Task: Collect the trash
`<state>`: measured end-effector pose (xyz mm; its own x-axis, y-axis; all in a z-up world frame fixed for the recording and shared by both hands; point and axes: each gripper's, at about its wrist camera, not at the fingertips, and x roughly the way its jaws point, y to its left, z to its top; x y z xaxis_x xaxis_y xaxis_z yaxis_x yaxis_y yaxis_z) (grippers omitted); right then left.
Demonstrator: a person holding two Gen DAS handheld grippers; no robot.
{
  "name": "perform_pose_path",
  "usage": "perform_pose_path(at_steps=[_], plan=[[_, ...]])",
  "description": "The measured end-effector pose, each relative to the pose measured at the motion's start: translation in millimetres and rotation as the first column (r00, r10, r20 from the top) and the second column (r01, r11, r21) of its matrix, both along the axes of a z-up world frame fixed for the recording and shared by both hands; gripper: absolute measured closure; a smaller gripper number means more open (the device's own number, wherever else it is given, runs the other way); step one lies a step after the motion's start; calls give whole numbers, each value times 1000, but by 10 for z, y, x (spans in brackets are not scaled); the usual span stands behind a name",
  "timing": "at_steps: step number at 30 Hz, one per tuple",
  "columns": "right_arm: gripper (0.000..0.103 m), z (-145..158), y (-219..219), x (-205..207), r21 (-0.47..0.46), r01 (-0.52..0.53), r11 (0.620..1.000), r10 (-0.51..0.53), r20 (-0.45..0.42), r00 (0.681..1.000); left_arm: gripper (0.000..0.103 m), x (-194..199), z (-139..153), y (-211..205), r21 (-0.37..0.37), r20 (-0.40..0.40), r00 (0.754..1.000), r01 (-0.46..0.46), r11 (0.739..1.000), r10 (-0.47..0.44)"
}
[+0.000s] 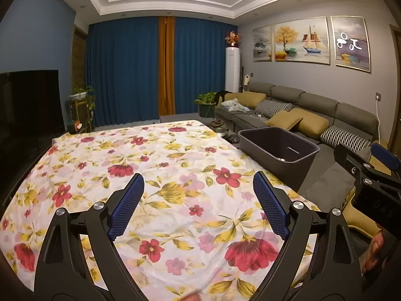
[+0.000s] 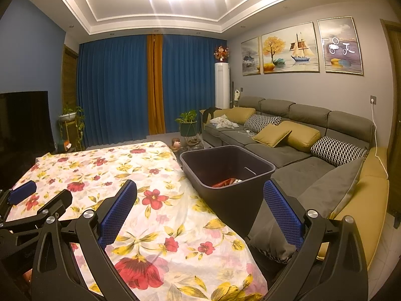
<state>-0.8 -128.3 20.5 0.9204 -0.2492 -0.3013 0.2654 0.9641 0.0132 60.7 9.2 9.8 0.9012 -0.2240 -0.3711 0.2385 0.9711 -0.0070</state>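
A dark grey bin point(image 2: 226, 173) stands beside the right edge of the table; red and silvery trash point(image 2: 226, 182) lies in its bottom. The bin also shows in the left wrist view point(image 1: 277, 148). The table carries a floral cloth point(image 1: 155, 165) with no loose trash visible on it. My left gripper point(image 1: 198, 205) is open and empty above the cloth. My right gripper point(image 2: 200, 215) is open and empty, held over the table's right edge just short of the bin. Each gripper shows at the edge of the other's view.
A grey sofa point(image 2: 288, 148) with yellow and patterned cushions runs along the right wall behind the bin. A dark TV point(image 1: 27, 100) stands at the left. Potted plants point(image 2: 186, 123) and blue curtains point(image 1: 125, 70) are at the far end.
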Motion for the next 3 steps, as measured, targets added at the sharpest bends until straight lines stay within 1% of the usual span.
perform_pose_path(at_steps=[3], plan=[[6, 5, 9, 3, 5, 0, 1000, 0, 0, 1000, 16, 14, -7, 31, -15, -13, 1000, 8, 1000, -8]])
